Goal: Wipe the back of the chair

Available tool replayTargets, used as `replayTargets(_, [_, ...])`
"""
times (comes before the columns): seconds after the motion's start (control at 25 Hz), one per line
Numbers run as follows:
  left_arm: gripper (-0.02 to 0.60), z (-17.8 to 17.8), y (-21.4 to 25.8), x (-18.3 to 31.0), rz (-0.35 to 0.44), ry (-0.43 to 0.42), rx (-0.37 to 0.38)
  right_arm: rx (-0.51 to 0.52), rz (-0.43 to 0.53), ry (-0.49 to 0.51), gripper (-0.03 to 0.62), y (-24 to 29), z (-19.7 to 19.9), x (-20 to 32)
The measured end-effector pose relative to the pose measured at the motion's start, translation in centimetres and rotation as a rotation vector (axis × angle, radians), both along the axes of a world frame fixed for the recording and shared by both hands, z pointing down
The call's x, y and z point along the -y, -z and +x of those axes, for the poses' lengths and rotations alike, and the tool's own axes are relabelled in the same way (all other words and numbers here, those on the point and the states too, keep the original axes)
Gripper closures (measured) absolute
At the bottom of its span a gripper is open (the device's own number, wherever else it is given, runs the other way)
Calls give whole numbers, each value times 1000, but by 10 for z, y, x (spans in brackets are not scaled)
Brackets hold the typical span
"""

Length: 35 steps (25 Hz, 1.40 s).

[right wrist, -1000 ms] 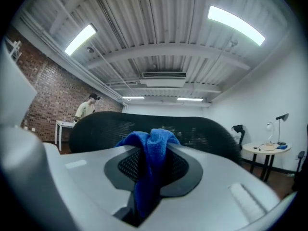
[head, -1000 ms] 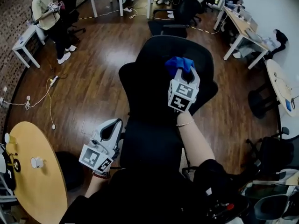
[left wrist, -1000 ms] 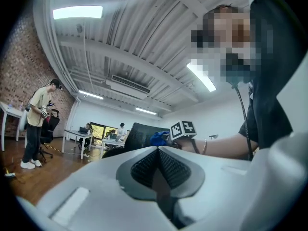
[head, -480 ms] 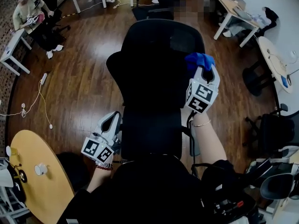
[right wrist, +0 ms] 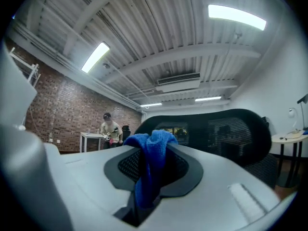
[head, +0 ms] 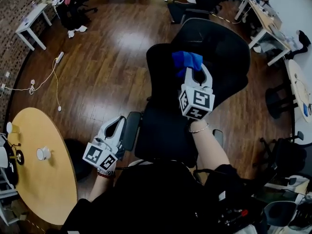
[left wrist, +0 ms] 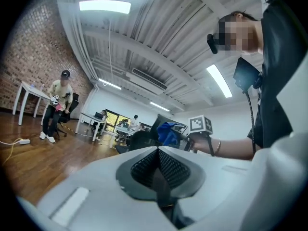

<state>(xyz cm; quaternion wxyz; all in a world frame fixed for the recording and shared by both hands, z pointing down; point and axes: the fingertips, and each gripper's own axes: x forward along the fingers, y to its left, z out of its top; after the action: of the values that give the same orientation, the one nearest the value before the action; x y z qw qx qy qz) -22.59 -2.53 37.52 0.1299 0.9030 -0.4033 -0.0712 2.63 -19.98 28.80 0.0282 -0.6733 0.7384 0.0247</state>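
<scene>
Right gripper (head: 195,77) clamped on blue cloth (head: 186,61), a wad standing proud of the jaws, likely so fabric rather than plastic meets the chair. Cloth sits over the black mesh chair back (head: 222,43), near its top edge; contact not certain. Left gripper (head: 118,126) closed on nothing, low beside the armrest (head: 130,130), probably parked or ready to steady. 2 grippers, 1 working. No containers in play.
</scene>
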Motion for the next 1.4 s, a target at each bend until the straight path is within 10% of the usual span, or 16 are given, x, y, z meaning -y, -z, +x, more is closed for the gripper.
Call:
replayTargets(0.32, [581, -40, 5, -11, 7, 87, 4, -105, -41, 19, 517, -13, -46, 53])
replayTargets(0.8, [581, 12, 6, -7, 19, 82, 12, -108, -143, -319, 517, -27, 134, 22])
replayTargets(1.16, [581, 107, 12, -10, 12, 128, -4, -167, -112, -213, 514, -22, 210, -11])
replayTargets(1.4, [581, 88, 7, -11, 0, 172, -10, -61, -109, -287, 514, -29, 230, -40])
